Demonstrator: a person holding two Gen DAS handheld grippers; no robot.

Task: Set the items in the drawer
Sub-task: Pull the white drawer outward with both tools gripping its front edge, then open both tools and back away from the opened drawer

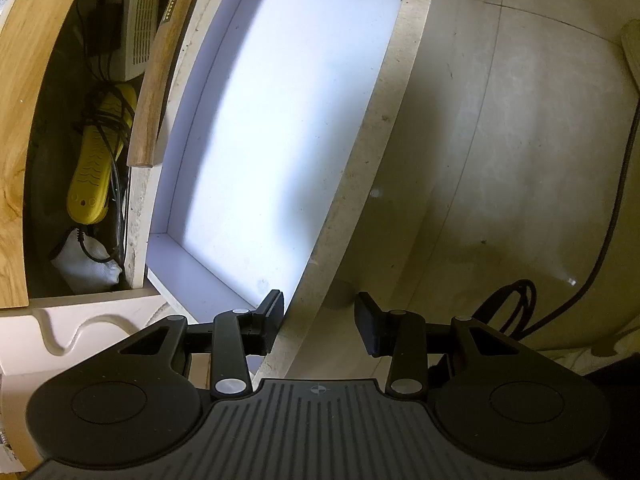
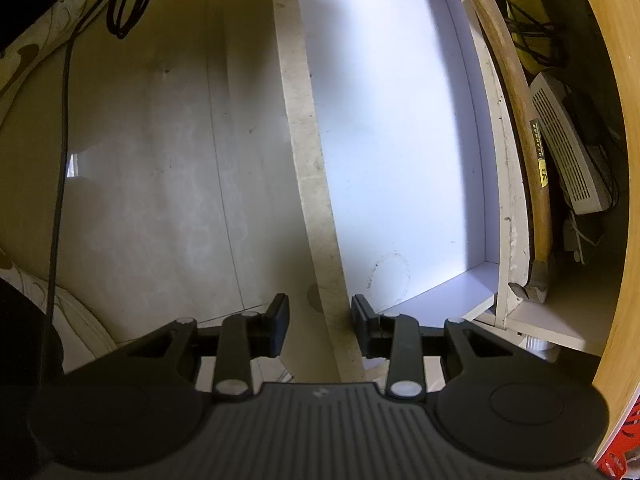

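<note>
A white drawer (image 1: 280, 120) stands pulled out, and nothing lies on its pale bottom (image 2: 400, 140). Its beige front panel (image 1: 360, 184) runs between the fingers of both grippers. My left gripper (image 1: 320, 320) straddles the panel: the inner finger (image 1: 272, 320) lies against it, while the outer finger shows a gap. My right gripper (image 2: 320, 324) sits over the same panel (image 2: 304, 160), shut on it. Behind the drawer, a wooden-handled hammer (image 1: 154, 80) (image 2: 516, 120) rests along its back wall.
In the wooden cabinet behind are a yellow device (image 1: 92, 168) tangled in black cord, a white vented box (image 2: 568, 152) and a white bundle (image 1: 84, 264). A black cable (image 1: 600, 240) (image 2: 60, 140) trails over the pale tiled floor in front of the drawer.
</note>
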